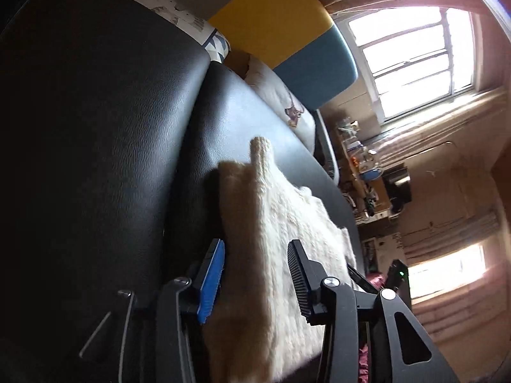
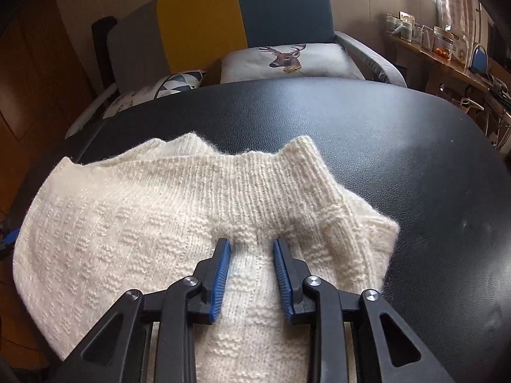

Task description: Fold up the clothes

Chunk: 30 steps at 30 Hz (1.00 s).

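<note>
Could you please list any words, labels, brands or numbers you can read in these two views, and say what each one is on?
None can be read.
The cream sweater and black table show no label.
The deer cushion carries a picture only.
Boxes on the side shelf may be printed, but are too small and blurred.

**A lived-in room at home**

This is a home living room. A sofa (image 2: pixel 239 9) with grey, yellow and teal back panels stands behind the black table (image 2: pixel 383 134), carrying a deer cushion (image 2: pixel 287 60) and a patterned cushion (image 2: pixel 172 84). Curtains (image 1: pixel 447 121) hang beside a bright window (image 1: pixel 415 60). A wooden shelf (image 2: pixel 447 60) along the wall is crowded with jars and small household clutter.
</note>
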{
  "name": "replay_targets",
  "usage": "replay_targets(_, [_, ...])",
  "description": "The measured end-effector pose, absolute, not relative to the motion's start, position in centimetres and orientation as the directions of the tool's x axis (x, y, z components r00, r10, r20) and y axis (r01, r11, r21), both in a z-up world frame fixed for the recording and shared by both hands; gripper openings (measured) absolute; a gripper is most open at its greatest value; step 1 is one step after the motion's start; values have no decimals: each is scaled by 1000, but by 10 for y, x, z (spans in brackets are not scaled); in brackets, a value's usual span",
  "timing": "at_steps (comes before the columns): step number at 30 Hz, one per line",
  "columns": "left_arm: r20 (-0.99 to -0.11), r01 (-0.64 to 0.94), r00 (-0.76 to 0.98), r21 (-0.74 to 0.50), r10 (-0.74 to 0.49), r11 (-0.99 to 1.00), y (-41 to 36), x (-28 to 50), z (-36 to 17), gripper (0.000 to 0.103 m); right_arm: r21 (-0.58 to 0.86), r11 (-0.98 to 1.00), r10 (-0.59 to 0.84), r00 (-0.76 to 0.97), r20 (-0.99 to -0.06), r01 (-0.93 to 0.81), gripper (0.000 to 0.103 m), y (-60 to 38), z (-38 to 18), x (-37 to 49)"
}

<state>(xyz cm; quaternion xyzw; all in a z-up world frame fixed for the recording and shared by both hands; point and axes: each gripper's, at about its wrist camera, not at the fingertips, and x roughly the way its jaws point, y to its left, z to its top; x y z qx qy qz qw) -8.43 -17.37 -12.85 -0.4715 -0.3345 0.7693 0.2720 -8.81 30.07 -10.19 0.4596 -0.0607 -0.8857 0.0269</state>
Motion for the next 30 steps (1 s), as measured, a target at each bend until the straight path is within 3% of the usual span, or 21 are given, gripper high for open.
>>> replay_targets(3, [-479,-141,-405,-809,779,-570,-190,-51,-125,52,101,-995,-82,-609,-789,2,28,279,-85,-88])
replay_targets(7, [-415,-198,-366,-840,833,-506,-196,-29,-128,61,181,-964,-262,-570,-778,195,28,220,-73,-92])
replay_targets(12, [-353,-288,-314,-849,881,-443,-189,-37,-130,69,280,-859,-453,-384,-804,428,29,133,-78,-100])
replay_targets(19, [-410,-393,-137,-813,902,-430,-160,-64,-141,79,243,-860,-409,-322,-854,450,29,96,-89,-115])
replay_targets(22, [-370,-479,-30,-810,928,-338,-147,-61,-134,79,267,-861,-419,-306,-855,432,30,102,-95,-119])
replay_targets(26, [-328,-480,68,-839,942,-257,-142,-60,-132,78,268,-862,-415,-295,-861,431,30,107,-93,-120])
replay_targets(27, [-319,-451,82,-856,944,-251,-144,-61,-133,69,257,-863,-407,-297,-864,435,30,107,-91,-122])
replay_targets(28, [-301,-436,84,-868,950,-237,-148,-61,-129,50,249,-863,-401,-296,-867,439,30,109,-91,-125])
replay_targets(29, [-291,-455,76,-861,954,-227,-151,-58,-123,44,256,-865,-403,-293,-867,433,30,111,-93,-128])
replay_targets(30, [-335,-493,60,-829,940,-264,-150,-52,-119,37,275,-866,-413,-289,-864,418,30,113,-98,-129])
